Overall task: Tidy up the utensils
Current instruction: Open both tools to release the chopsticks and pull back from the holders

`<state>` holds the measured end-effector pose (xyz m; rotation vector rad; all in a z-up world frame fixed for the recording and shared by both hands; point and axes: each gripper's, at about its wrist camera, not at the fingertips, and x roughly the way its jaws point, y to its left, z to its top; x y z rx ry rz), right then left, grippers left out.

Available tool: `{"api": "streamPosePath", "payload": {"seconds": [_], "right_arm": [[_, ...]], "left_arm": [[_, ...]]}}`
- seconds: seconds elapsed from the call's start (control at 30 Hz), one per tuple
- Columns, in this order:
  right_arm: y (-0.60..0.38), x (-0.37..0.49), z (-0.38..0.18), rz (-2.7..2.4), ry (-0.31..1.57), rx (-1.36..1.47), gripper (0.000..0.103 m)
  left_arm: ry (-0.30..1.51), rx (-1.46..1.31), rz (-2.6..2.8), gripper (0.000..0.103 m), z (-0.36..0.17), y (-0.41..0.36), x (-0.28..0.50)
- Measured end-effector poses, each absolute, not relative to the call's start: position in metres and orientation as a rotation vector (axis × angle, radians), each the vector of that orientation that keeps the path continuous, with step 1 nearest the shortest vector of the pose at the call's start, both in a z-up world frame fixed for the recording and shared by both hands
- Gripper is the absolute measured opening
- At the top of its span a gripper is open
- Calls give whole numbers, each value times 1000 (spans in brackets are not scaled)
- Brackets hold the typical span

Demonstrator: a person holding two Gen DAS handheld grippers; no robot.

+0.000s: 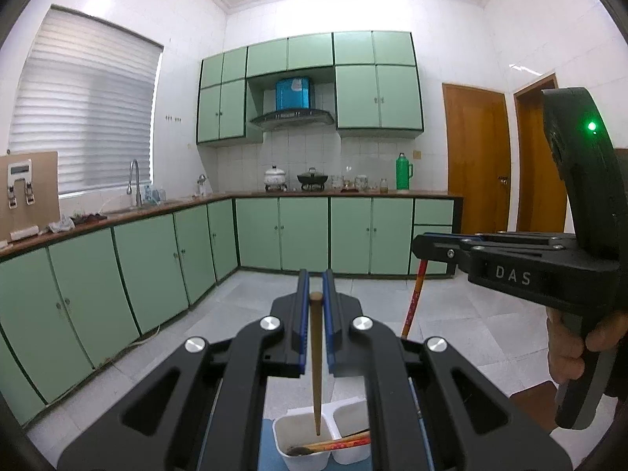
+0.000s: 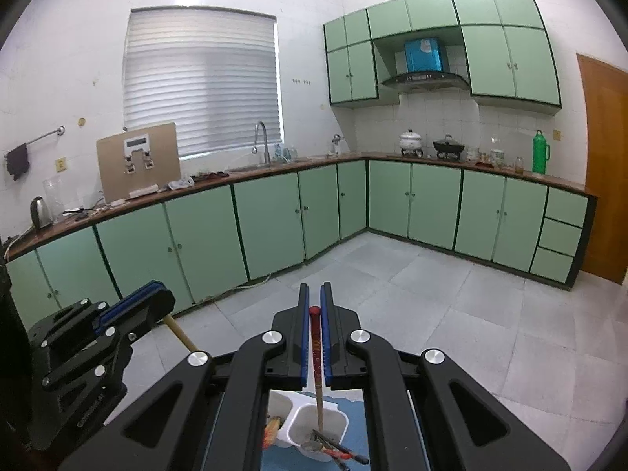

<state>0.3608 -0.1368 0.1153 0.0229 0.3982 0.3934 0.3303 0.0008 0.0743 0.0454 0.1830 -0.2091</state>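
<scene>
Two grippers each hold a stick over a white tray.

The left gripper [image 1: 316, 302] pinches a plain brown wooden chopstick [image 1: 316, 357]; the right gripper [image 2: 315, 306] pinches a red-topped chopstick [image 2: 316, 357]. Both tips hang into the white two-part plastic tray [image 1: 283, 437]. Green cabinets [image 1: 302, 231] stand far behind.

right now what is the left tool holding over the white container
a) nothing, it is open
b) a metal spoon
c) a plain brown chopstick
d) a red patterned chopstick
c: in the left wrist view the left tool is shut on a plain brown chopstick pointing down into the white container; the red patterned chopstick sits in the right tool.
</scene>
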Motion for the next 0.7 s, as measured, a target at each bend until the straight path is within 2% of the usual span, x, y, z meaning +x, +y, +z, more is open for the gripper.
{"api": "streamPosePath", "payload": {"seconds": [0.2,0.3,0.37,0.43,0.5,0.57,0.7], "right_arm": [[-133,383,74,394,477,28,6],[-136,389,58,379,513,30,13],[-140,390,54,367,517,38,18],[-145,389,53,356,513,47,29],[-151,385,55,334,505,46,35],[-155,378,58,315,490,41,43],[-164,349,59,285,464,33,62]], "left_arm": [[278,21,-213,7,37,6,365],[328,6,-207,10,19,11,376],[341,2,-196,22,13,15,380],[344,-4,-183,28,10,20,378],[341,-10,-179,32,12,25,374],[330,-16,-162,42,14,30,364],[312,-42,-143,54,18,40,338]]}}
